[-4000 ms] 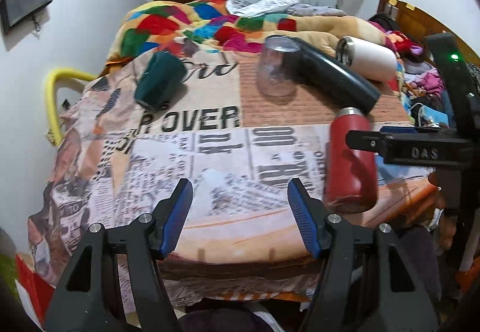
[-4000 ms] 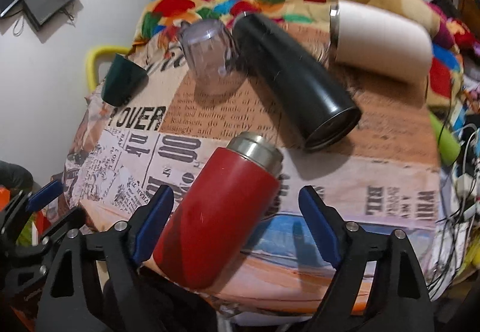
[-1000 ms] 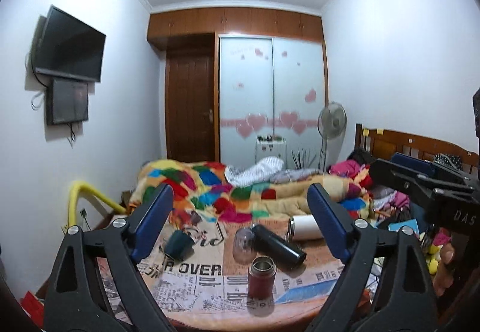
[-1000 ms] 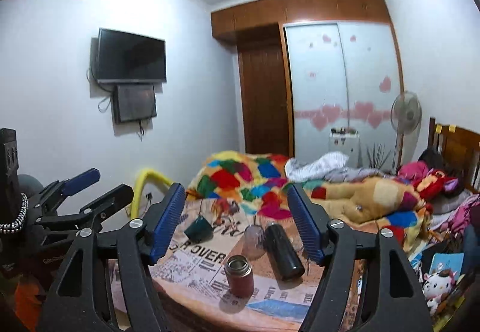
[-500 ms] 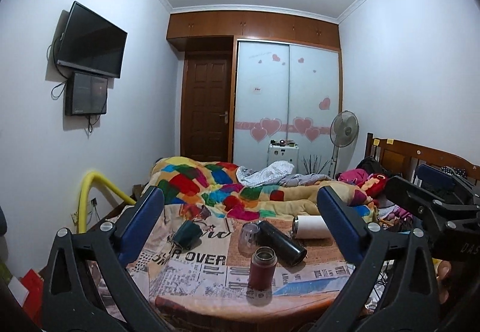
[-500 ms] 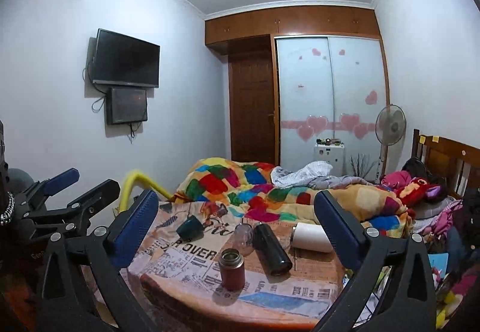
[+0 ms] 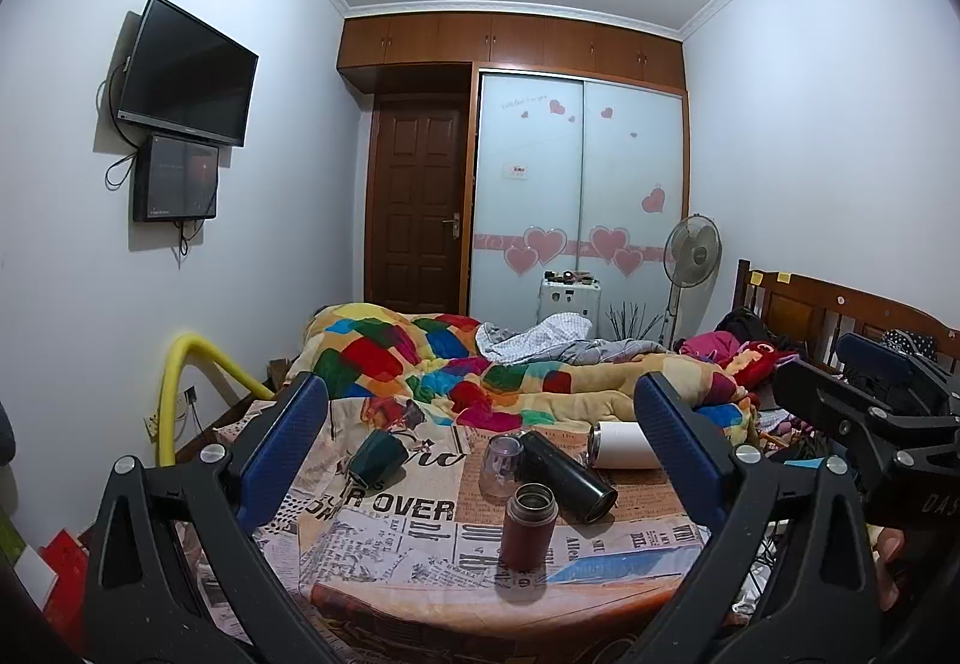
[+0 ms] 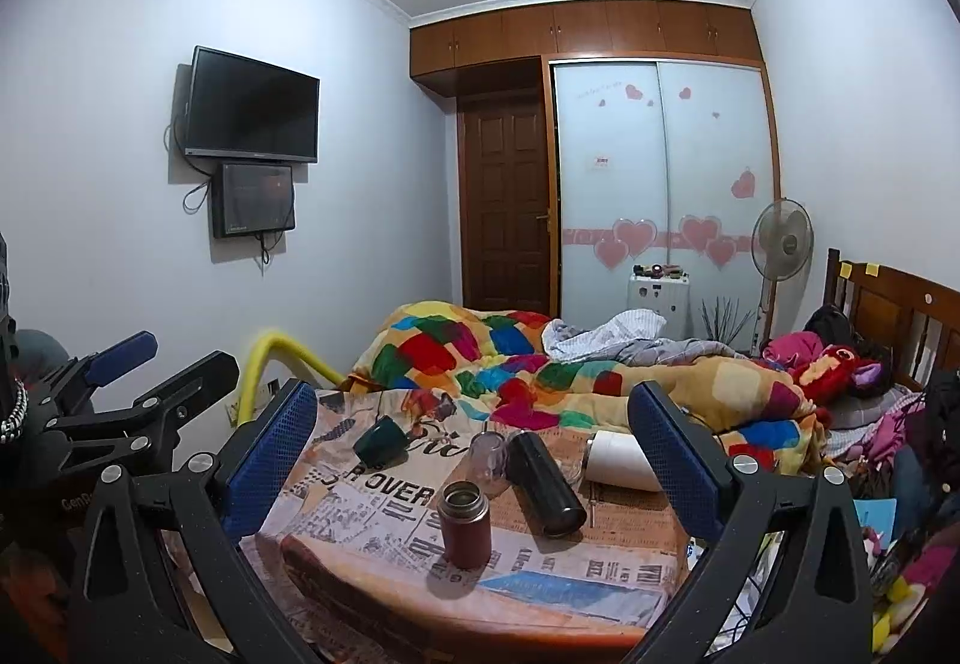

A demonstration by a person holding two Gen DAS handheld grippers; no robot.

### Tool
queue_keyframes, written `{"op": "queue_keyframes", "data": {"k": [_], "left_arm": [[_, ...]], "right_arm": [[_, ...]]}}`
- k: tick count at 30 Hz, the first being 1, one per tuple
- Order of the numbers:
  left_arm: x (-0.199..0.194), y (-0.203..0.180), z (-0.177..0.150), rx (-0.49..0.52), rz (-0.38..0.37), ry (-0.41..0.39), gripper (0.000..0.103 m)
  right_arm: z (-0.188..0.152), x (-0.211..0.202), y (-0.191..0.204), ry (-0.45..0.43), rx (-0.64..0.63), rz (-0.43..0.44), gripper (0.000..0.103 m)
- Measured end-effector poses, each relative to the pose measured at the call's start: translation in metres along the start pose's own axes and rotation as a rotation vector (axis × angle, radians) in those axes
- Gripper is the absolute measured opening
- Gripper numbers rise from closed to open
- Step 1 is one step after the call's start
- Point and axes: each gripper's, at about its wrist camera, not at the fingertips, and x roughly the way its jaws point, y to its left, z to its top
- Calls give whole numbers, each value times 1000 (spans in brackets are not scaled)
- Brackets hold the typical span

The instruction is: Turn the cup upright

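A red flask (image 7: 529,525) stands upright with its mouth open at the front of the newspaper-print table (image 7: 420,556); it also shows in the right wrist view (image 8: 464,525). Behind it lie a black flask (image 7: 567,475), a white flask (image 7: 621,445) and a dark green cup (image 7: 371,455) on their sides, and a clear cup (image 7: 499,469) stands mouth down. My left gripper (image 7: 480,454) is open and empty, well back from the table. My right gripper (image 8: 471,460) is open and empty too, also held back.
A bed with a colourful quilt (image 7: 480,376) lies behind the table. A yellow padded rail (image 7: 180,382) is at the left, a wooden headboard (image 7: 840,310) and clutter at the right. A TV (image 7: 186,75) hangs on the left wall.
The red flask, lying on its side four seconds ago, now stands upright. Both grippers have pulled back and up from the table, and their jaws have opened wider.
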Motion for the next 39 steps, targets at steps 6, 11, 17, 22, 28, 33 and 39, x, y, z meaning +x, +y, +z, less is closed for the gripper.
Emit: {"op": "queue_keyframes", "data": {"k": [6,11,17,22,28,33,39], "left_arm": [[2,-1,-4,2,0,5,103],[4,-2,-5,4,1,6,103],[5,-2,-6,3,0,6,103],[7,-3,-7,8,-2,10,103],[11,-2,-6,-4,-11,25,103],[13,-1,-6,-9,-11,31,103],[13,-2,-5,-8,-12,33,103]], "right_arm": [[0,1,-2,6,6,-1,103],[0,2,-2,6,5,-3,103],[0,1,-2,6,7,-3,103],[0,2,-2,8,7,-3,103],[0,1,-3,10,8,-4,103],[-1,1,-5,10,9,-6,103],[0,0,-5,8,9,-6,103]]}}
